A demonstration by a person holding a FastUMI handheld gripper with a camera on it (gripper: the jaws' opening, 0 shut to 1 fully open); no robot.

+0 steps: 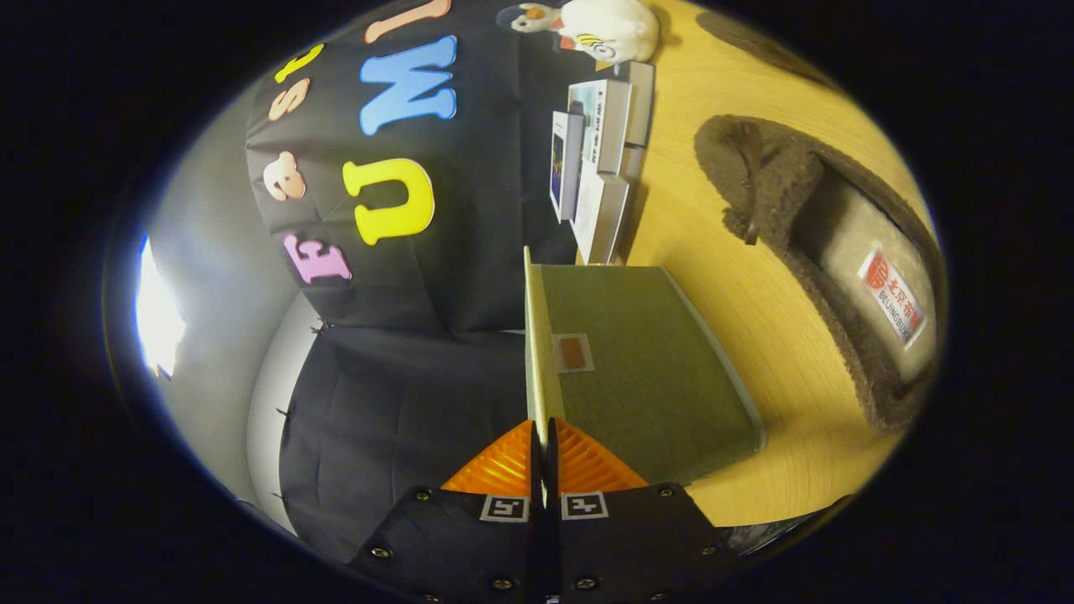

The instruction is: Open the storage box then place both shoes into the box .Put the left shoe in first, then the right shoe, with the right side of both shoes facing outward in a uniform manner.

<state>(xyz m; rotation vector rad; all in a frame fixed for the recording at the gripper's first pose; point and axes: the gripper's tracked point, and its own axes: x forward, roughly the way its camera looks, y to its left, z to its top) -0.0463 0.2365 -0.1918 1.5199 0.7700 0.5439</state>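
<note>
Storage box lid is what we hold now: our gripper has its two fingers pressed together on the thin edge of this lid, one finger on each face, so the lid stands like a blade straight ahead of the fingers and runs away from them along the same line as the fingers point. The camera is rolled on its side, so the wooden table appears as a wall beside the lid instead of under it. On the table side of the lid we see the grey-green felt surface of the box, with a small orange tag near the hinge line; we judge that the lid is partly lifted, but how far it is open we cannot tell from this angle. Beyond the box, further out on the table, lies one brown fuzzy shoe, well apart from the fingers, with its long axis roughly parallel to the lid and its opening and printed insole turned toward us. Behind the far end of the lid stand some small cartons, and past them a white plush toy. In our judgement the opening step is not finished, and the coming move is to swing the lid further away from the box.
</note>
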